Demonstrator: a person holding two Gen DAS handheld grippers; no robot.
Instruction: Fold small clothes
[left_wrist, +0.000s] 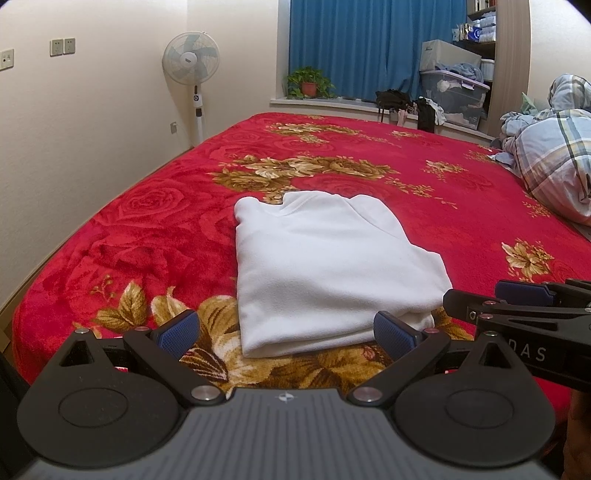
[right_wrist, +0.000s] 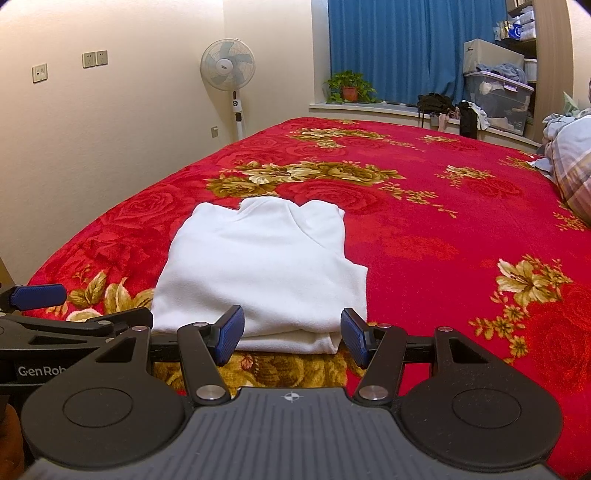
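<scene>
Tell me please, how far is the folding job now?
Done: the white garment lies folded in a compact stack on the red blanket. In hand: nothing; the left tool and right tool are open at its near edge. Left: no other unfolded small clothes are visible.

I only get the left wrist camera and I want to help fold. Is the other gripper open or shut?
Observer: The right gripper is open.
Operator: Is it holding the shirt?
Observer: No. Its blue pads sit either side of the folded white garment's near right corner.
Operator: Can you see my gripper?
Observer: Yes, the left gripper shows side-on in the right wrist view, with "GenRob" printed on it.
</scene>
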